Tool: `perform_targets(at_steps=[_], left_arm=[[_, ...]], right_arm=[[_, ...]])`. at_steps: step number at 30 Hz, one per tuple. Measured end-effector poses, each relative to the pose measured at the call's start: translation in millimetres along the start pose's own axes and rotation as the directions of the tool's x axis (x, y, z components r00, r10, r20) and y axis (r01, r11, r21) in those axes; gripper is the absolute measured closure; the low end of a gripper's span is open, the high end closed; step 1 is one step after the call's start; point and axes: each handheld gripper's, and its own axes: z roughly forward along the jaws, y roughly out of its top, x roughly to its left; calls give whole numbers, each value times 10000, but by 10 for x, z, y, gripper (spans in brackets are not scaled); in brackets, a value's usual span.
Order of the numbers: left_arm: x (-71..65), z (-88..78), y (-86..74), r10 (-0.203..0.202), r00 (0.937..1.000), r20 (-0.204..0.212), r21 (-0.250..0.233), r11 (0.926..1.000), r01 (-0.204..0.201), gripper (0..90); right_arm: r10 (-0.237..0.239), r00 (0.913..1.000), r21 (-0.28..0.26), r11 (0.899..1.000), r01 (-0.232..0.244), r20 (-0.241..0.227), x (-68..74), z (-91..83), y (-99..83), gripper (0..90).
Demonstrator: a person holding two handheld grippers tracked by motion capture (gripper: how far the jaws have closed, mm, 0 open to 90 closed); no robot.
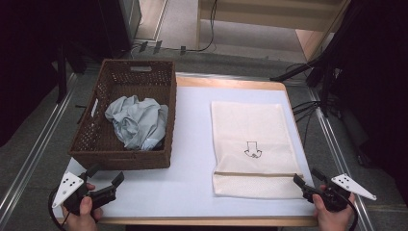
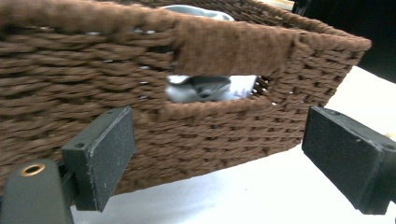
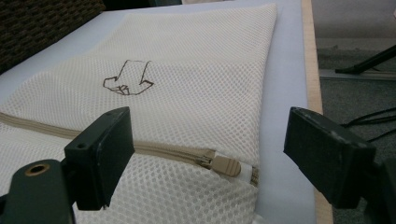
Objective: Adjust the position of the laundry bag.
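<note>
1. Resting at the near left corner of the table, the left gripper is held in a hand that comes in from the bottom edge of the high view, with its jaws pointed forward and slightly to the right toward the near wall of the brown wicker basket.
2. The left jaws are seen spread wide with nothing between them; in the left gripper view the basket wall fills the space ahead, just beyond the pads, and no contact can be made out.
3. A crumpled grey cloth is bundled inside the basket (part of it is glimpsed through the handle slot in the left gripper view).
4. The right gripper is held low at the near right corner of the table by the other hand, with its jaws aimed forward and to the left at the near right corner of the cream mesh laundry bag.
5. The right jaws are likewise parted fully, gripping nothing; in the right gripper view the zipper pull is seen lying between the two pads but farther off, untouched.
6. The mesh bag is laid flat on the right half of the white table surface, well apart from the basket, with an arrow mark drawn on it and the zipper band running across its near end.
</note>
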Motion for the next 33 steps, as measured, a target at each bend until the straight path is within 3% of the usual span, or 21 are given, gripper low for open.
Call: perform_targets(at_steps=[3,5,6,10,13,14,17,21,23,25,28,29,30,33], left_arm=[[-78,28,8,112,9999,25,61,9999,-112,103],[-213,84,18,178,9997,179,182,9997,-181,119],[-281,121,29,82,9989,467,264,9996,-95,130],[-553,209,58,645,9921,1077,387,9969,-690,131],[-667,256,64,719,9879,1371,374,9963,-777,131],[-767,323,66,869,9845,1525,396,9948,-939,132],[-849,408,58,911,9813,1698,469,9938,-1004,136],[-1081,612,20,1113,9712,2105,687,9893,-1283,137],[-1185,688,15,1192,9657,2305,740,9874,-1395,139],[-1225,718,13,1208,9641,2366,759,9869,-1423,140],[-1433,889,4,1334,9543,2674,953,9818,-1640,142],[-1433,889,4,1334,9543,2674,953,9818,-1640,143],[-1511,953,-9,1391,9495,2814,997,9798,-1731,144],[-1593,1019,-31,1533,9438,2927,1104,9750,-1926,144]], right_arm=[[-106,9999,-18,9999,106,-67,21,14,34,164],[-105,9999,4,9999,105,-86,27,35,59,173],[-41,10000,50,10000,42,-67,33,41,69,177],[86,10000,77,9999,-86,3,33,92,146,194],[80,10000,75,9999,-81,46,25,112,184,205],[117,9999,114,9999,-118,73,28,139,214,212],[83,10000,204,9998,-83,40,29,172,241,215],[-43,9996,351,9994,33,274,9,244,305,246],[59,9993,427,9991,-75,365,-13,271,333,276],[171,9990,477,9987,-191,419,-31,295,352,281],[276,9976,610,9976,-315,643,-68,397,394,328],[310,9974,645,9973,-352,643,-72,425,402,346],[323,9973,671,9971,-367,666,-79,456,410,366],[314,9965,738,9966,-371,776,-84,524,422,378]])
